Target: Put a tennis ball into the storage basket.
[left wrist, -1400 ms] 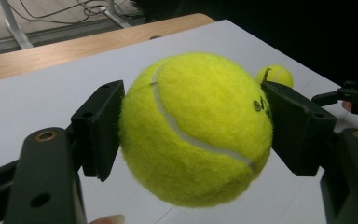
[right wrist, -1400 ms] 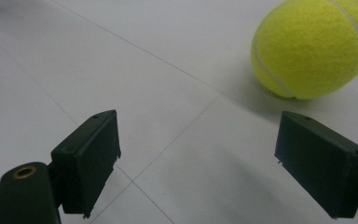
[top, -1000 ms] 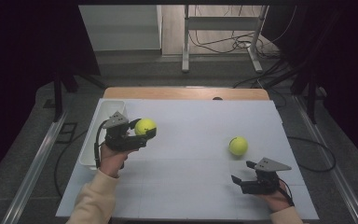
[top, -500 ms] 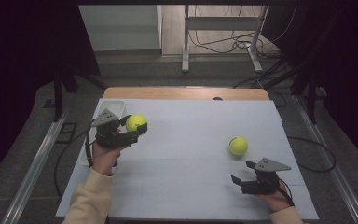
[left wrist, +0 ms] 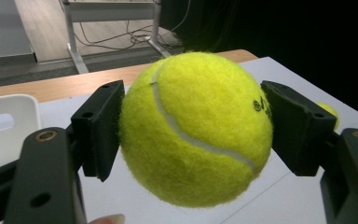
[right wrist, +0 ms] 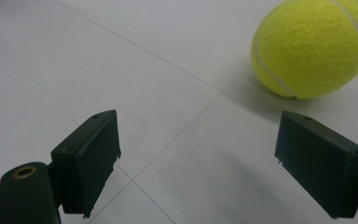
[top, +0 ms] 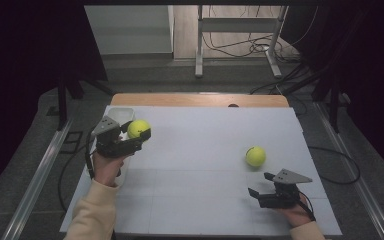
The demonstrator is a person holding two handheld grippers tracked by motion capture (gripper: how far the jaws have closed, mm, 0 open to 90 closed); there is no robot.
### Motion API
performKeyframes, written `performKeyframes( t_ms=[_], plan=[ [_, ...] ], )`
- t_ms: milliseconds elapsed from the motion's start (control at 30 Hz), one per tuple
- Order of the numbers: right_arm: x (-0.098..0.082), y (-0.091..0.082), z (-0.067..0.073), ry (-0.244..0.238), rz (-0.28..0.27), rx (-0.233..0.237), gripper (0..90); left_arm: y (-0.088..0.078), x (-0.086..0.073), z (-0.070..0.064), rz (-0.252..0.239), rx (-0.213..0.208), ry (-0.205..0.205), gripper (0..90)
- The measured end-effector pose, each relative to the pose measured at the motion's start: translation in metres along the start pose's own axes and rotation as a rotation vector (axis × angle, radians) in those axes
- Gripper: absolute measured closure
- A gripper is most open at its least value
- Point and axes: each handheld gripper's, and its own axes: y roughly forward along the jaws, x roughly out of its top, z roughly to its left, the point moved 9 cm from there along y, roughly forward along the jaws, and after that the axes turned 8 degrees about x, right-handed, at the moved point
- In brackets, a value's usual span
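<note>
A yellow tennis ball (top: pixel 139 129) is held above the left part of the white table (top: pixel 205 200). My left gripper (top: pixel 141 133) is shut on that ball, beside a white tray (top: pixel 121 115). In the left gripper view the ball (left wrist: pixel 196 128) sits between both black pads (left wrist: pixel 100 128), which press on its sides. A second tennis ball (top: pixel 255 156) lies on the table at the right. My right gripper (top: pixel 260 184) rests low near the front right edge, open and holding nothing. In the right gripper view its jaws (right wrist: pixel 205 158) stand wide apart, with the second ball (right wrist: pixel 313 46) beyond them at the upper right.
The tray (left wrist: pixel 4 126) stands at the table's left edge, next to my left hand. A wooden strip (top: pixel 200 100) runs along the table's far edge. Beyond it are metal stand legs (top: pixel 198 65) and cables on the floor.
My left gripper has carried its ball leftward, closer to the white tray. The right gripper and the second ball have stayed where they were.
</note>
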Motion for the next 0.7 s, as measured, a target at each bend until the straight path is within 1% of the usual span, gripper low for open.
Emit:
performKeyframes(
  t_ms=[267, 567, 700],
  plan=[
    [0.0, 0.0, 0.0, -0.001, 0.001, 0.0, 14.6, -0.005, 0.002, 0.015, -0.014, 0.024, -0.033, 26.1],
    [0.0, 0.0, 0.0, -0.001, 0.0, 0.0, 14.6, -0.008, 0.001, 0.03, -0.018, 0.054, -0.058, 26.1],
    [0.0, 0.0, 0.0, -0.001, 0.0, -0.001, 14.7, -0.009, 0.0, 0.034, -0.018, 0.062, -0.065, 26.1]
  ],
)
